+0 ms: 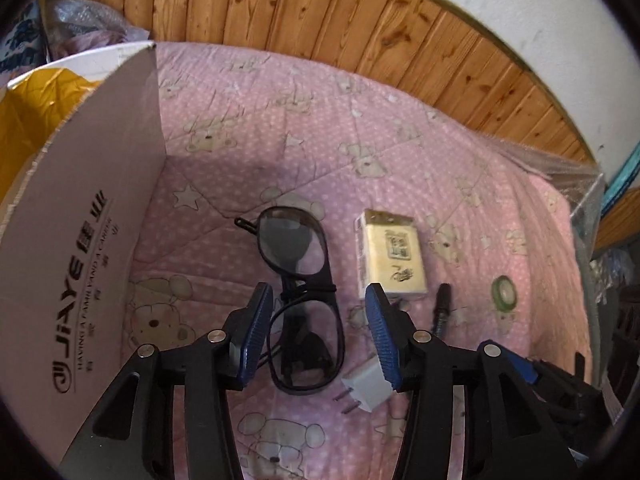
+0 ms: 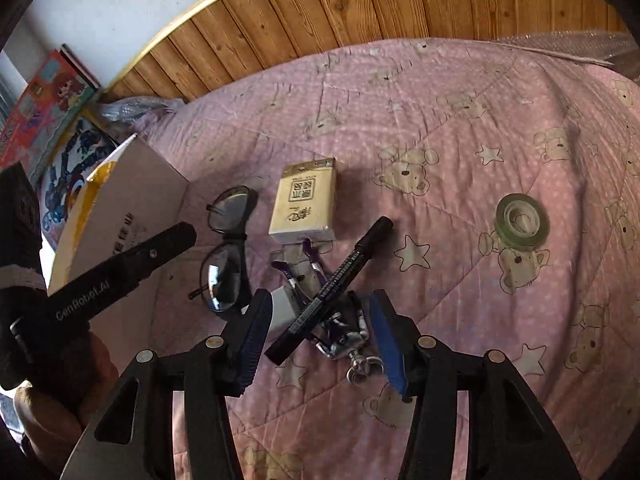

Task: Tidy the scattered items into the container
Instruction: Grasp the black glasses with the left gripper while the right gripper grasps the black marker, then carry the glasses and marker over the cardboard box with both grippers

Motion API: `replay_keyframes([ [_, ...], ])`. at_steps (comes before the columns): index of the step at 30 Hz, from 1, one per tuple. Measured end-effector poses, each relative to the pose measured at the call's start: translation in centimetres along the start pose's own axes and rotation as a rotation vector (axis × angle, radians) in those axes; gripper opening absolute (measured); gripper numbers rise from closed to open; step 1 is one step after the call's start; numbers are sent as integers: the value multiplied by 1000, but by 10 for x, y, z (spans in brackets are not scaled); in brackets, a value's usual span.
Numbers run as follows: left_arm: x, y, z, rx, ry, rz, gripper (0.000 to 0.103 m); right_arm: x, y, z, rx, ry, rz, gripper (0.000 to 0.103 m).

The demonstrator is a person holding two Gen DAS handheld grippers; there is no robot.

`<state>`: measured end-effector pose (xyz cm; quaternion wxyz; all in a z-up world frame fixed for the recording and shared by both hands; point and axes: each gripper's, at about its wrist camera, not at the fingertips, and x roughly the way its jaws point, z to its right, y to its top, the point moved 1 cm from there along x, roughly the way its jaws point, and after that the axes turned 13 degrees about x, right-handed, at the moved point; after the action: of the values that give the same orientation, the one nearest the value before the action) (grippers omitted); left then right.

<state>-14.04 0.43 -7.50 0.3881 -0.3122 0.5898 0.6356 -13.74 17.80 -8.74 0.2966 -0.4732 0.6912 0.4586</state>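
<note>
Left wrist view: left gripper jaws apart, nothing clamped; the glasses lie between the blue pads, near lens partly hidden behind the left pad. White plug adapter at 5 o'clock of the glasses, half hidden by the right pad, prongs showing. Tissue pack at 1 o'clock of the gripper, flat on the pink quilt. Black marker just right of the pack, lower end cut off by the gripper arm. Tape roll at 3 o'clock, small and blurry. Cardboard box at 9 o'clock, wall upright, inside mostly out of sight except yellow lining.

Right wrist view: right gripper spread wide, gripping nothing; marker lies diagonal between the pads across a purple lanyard with metal clips, tangled and hard to read. Plug adapter partly behind the left pad. Glasses at 10 o'clock, tissue pack at 12, tape roll at 2, well apart. Box at 9 o'clock, partly blocked by the left gripper's black body, a hand below it cut off by the frame edge
</note>
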Motion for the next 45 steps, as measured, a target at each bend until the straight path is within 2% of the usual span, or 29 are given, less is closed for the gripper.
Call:
replay_keyframes([
  [2, 17, -4, 0, 19, 55, -27, 52, 12, 3, 1, -1, -16, -14, 55],
  [3, 23, -6, -3, 9, 31, -26, 60, 20, 4, 1, -1, -24, -20, 55],
  [4, 27, -7, -6, -13, -10, -21, 63, 26, 5, 1, -4, -28, -26, 55],
  [6, 36, -5, -11, -54, -78, -33, 63, 40, 6, 3, -14, -46, -34, 51],
  [7, 38, -3, -11, -57, -91, -29, 61, 45, 6, 4, -18, -56, -31, 41],
  [8, 39, -1, -9, -38, -92, -21, 59, 45, 6, 3, -37, -70, -3, 35],
  [9, 39, -2, -6, -15, -88, -15, 57, 44, 6, 1, -50, -60, 0, 21],
  [10, 38, -3, -4, 0, -105, -4, 39, 43, 6, 1, -43, -47, -8, 14],
  [11, 36, -4, -1, 5, -129, 1, 33, 38, 5, 1, -33, -46, -4, 14],
  [15, 27, -7, 1, 3, -125, 9, 28, 18, 2, 3, -2, -15, 24, 14],
  [20, -1, -9, -1, -27, -130, 42, 27, -8, 1, -7, 39, 65, 39, 14],
  [29, -75, -21, -15, -37, -152, 136, 27, -43, -19, -44, -19, 132, 65, 14],
  [39, -163, -43, -63, -95, -168, 267, 27, -71, -44, -85, -104, 191, 86, 14],
  [45, -194, -56, -96, -151, -160, 315, 27, -82, -64, -113, -169, 213, 91, 14],
])
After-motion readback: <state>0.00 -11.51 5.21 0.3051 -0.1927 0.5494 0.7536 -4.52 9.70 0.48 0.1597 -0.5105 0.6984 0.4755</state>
